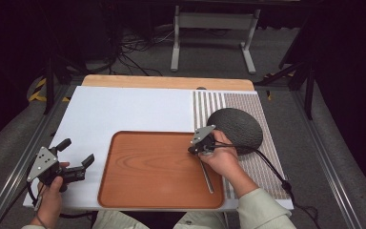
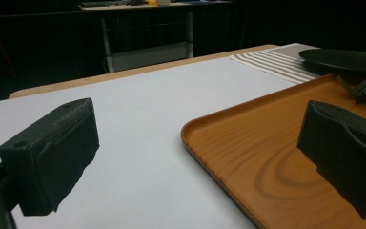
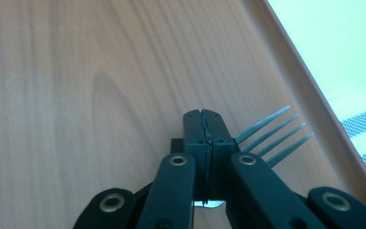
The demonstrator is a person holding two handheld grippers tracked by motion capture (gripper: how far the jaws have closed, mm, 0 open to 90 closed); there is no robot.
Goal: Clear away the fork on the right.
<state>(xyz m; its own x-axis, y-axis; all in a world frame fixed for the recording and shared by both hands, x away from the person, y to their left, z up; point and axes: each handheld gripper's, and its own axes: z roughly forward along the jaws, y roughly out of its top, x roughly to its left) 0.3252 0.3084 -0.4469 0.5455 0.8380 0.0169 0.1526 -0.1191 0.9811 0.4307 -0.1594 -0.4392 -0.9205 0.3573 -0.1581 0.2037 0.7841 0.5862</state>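
Fork [image 3: 271,136] gripped in closed jaws of right gripper [image 3: 203,129], low over wooden tray [image 1: 138,188]; tines seen projecting beside jaw tips, near tray's raised edge. Handle [image 1: 207,177] laid along tray's right side, toward person. Dark round plate [image 1: 236,129] placed just beyond right hand, on striped mat [image 1: 267,167]. Left gripper [image 1: 78,157] held over white sheet [image 1: 124,109], left of tray, jaws wide apart, nothing between.
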